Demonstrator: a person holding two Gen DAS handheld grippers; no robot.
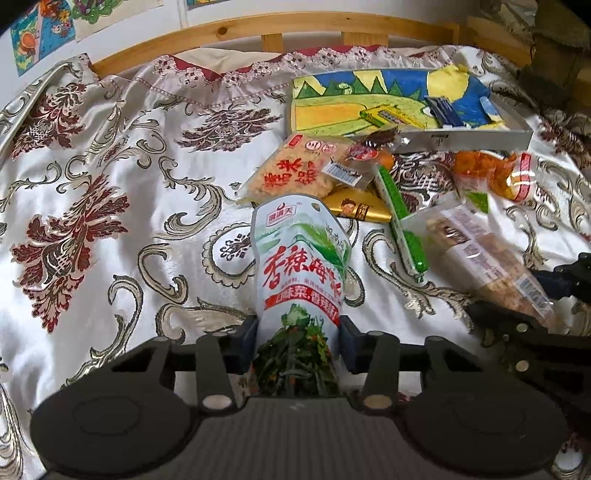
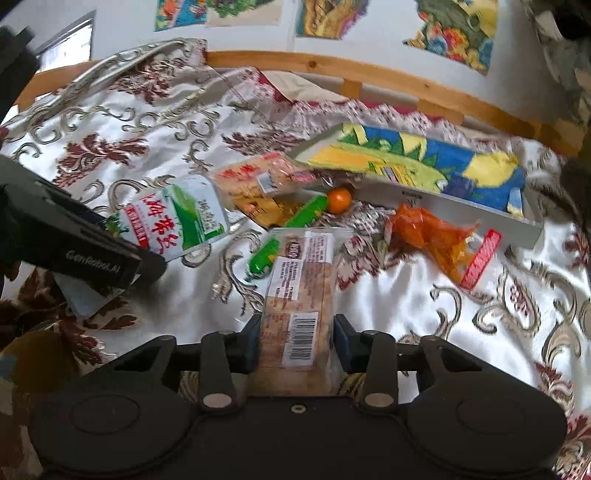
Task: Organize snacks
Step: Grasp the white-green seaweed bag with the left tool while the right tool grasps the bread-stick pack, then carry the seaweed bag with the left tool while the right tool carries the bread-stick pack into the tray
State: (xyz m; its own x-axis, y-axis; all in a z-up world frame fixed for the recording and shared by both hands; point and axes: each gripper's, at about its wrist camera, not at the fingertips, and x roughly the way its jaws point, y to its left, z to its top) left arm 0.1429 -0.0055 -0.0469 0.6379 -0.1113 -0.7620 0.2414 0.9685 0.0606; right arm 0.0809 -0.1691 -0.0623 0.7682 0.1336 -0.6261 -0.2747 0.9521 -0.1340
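Note:
My left gripper [image 1: 297, 341] is shut on the lower end of a white and green seaweed snack pouch [image 1: 301, 258], which sticks out forward over the bedspread. That pouch [image 2: 177, 218] also shows at the left of the right wrist view, held by the left gripper's black body. My right gripper [image 2: 295, 341] is shut on a clear-wrapped biscuit pack [image 2: 301, 280] with a barcode label. The same pack [image 1: 491, 258] lies at the right in the left wrist view. A shallow tray [image 1: 476, 138] with a colourful painted lining stands behind the snack pile.
Loose snacks lie between me and the tray: an orange rice-cracker bag [image 1: 291, 171], a gold packet [image 1: 356, 208], a green stick pack [image 1: 400, 221], a small orange fruit [image 2: 339, 199], an orange crinkled bag [image 2: 432, 236]. A wooden bed rail [image 1: 295, 26] runs behind.

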